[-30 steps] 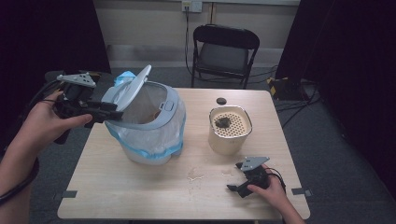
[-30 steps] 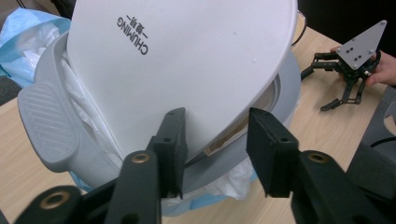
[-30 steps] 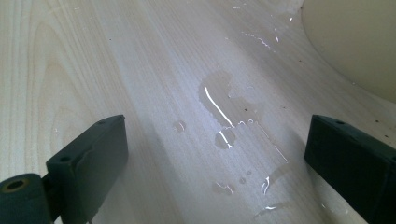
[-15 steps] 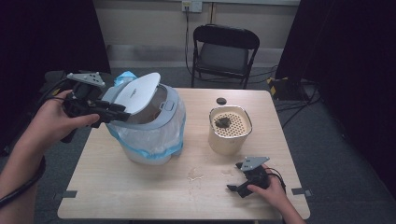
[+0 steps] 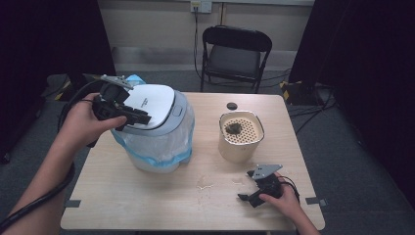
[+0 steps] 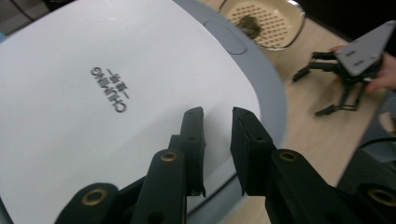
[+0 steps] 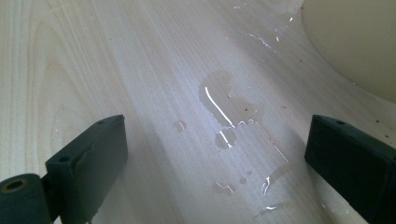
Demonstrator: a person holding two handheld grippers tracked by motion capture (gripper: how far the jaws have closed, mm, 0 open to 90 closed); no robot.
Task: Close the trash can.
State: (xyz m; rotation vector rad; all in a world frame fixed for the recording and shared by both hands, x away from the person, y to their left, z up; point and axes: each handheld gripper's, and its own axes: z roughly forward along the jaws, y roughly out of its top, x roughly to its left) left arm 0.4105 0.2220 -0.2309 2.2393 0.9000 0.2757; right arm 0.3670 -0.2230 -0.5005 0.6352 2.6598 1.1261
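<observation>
A white bin lid point(image 5: 151, 105) lies flat and closed on a grey bin lined with a clear, blue-edged bag point(image 5: 156, 149), at the table's left. My left gripper point(image 5: 142, 117) rests over the lid's near-left edge. In the left gripper view the lid point(image 6: 116, 84) lies under the left gripper point(image 6: 217, 114), whose jaws have just been closing and are shut with nothing between them. My right gripper point(image 5: 246, 188) lies on the table at the front right. It stands open in the right gripper view point(image 7: 215, 135), with only a small water puddle point(image 7: 229, 126) between the jaws.
A cream pot point(image 5: 241, 134) with a perforated insert and dark residue stands right of the bin. A small black cap point(image 5: 232, 105) lies behind it. Spilled drops point(image 5: 208, 185) mark the wooden table point(image 5: 161, 200). A black folding chair point(image 5: 235, 54) stands beyond the far edge.
The bin lid has swung down from raised to closed. My left gripper moved right and slightly down with it. The right gripper has stayed still.
</observation>
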